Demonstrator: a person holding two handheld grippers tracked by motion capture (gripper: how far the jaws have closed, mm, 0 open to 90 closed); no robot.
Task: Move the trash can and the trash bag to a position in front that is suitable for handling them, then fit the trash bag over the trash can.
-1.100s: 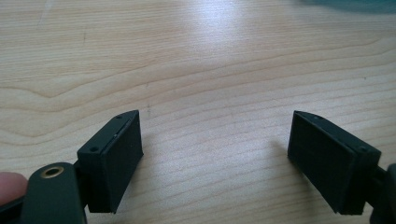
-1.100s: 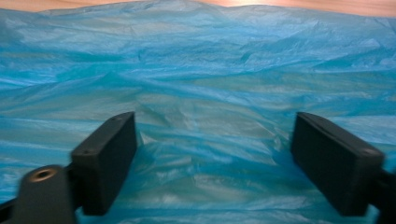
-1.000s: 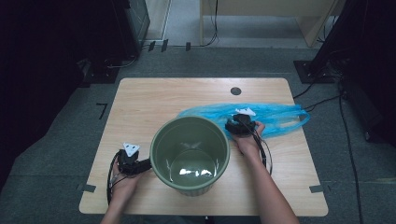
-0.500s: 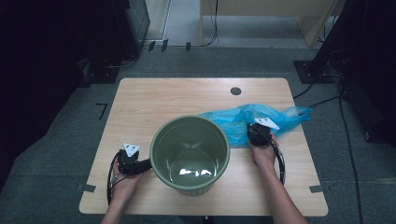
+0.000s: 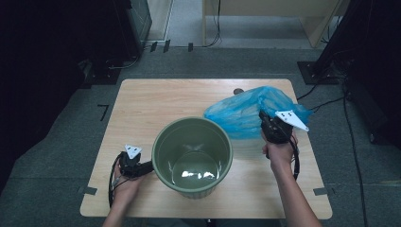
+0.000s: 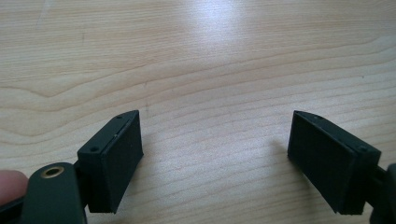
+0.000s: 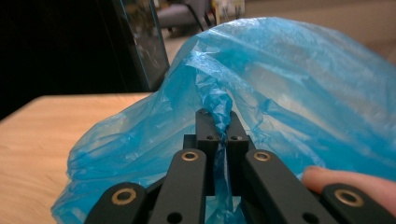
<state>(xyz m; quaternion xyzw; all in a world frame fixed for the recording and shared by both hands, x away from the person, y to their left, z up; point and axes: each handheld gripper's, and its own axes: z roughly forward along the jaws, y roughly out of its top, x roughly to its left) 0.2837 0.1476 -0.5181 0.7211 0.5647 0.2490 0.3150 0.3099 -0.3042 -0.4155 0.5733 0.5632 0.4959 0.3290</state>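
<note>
work in hand: lining the green bin (image 5: 192,156) with the blue plastic bag (image 5: 246,112), judging by how the two stood.
right gripper (image 5: 267,124): its fingers (image 7: 207,131) were pinched together on a twisted fold of the blue plastic bag (image 7: 280,93), with film caught between them.
why held so: gripping a gathered fold likely let the thin film lift as one piece instead of slipping; the bag billowed up around the grip rather than lying flat.
bag position: at the far right of the bench (image 5: 165,101), beyond and to the right of the bin, apart from its rim as far as the high view showed.
left gripper (image 5: 145,166): low at the near left, just beside the bin's outer wall; whether it touched the wall i could not tell.
left fingers: spread wide with nothing between them; the left gripper view showed the fingers (image 6: 116,158) over bare wood.
why placed so: probably waiting to steady the bin or take the bag's other edge.
bin: upright near the front middle of the bench, mouth open, inside empty with light glinting on its bottom.
surface: pale wood grain, smooth, with a small dark round disc (image 5: 238,91) at the far edge, next to the bag.
room: grey carpet floor (image 5: 71,142), tape marks near the bench's corners, dark equipment stands to both sides, cables trailing along the far floor, and a wooden piece of furniture at the back.
</note>
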